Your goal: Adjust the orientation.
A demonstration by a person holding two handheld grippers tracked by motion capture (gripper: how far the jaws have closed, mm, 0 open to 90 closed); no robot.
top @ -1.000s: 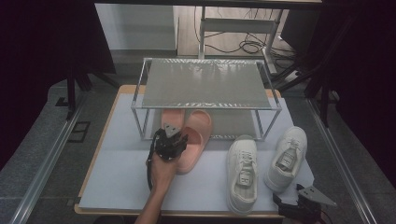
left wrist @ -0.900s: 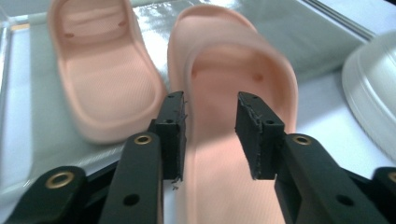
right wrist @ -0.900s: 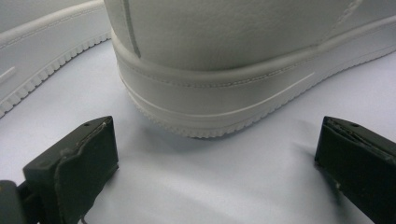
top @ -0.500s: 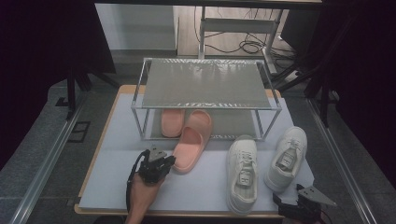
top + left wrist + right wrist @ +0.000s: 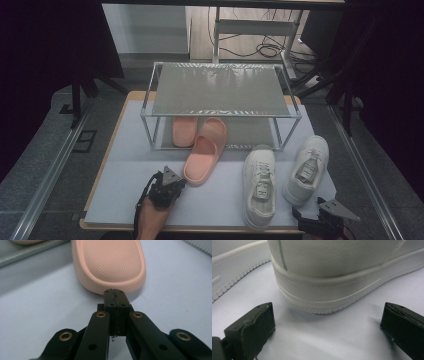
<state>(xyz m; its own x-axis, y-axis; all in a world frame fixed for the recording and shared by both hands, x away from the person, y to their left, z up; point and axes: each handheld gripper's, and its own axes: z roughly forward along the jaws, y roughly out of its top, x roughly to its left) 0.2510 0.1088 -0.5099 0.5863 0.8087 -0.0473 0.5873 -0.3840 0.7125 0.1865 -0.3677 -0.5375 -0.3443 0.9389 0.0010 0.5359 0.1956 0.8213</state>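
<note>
The left gripper (image 5: 115, 291) has just been closing; its fingers meet with nothing between them. The pink slipper (image 5: 110, 262) lies straight ahead of them, its heel nearest, long axis running away toward the rack (image 5: 220, 90). The right gripper (image 5: 327, 322) gapes, empty, behind a white sneaker (image 5: 332, 272).

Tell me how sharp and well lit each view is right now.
High view: dim, dark surroundings, soft glare on the rack top. Left gripper view: pink slipper sharp, nearest black links soft. Right gripper view: white sneaker heel sharp, evenly lit.
</note>
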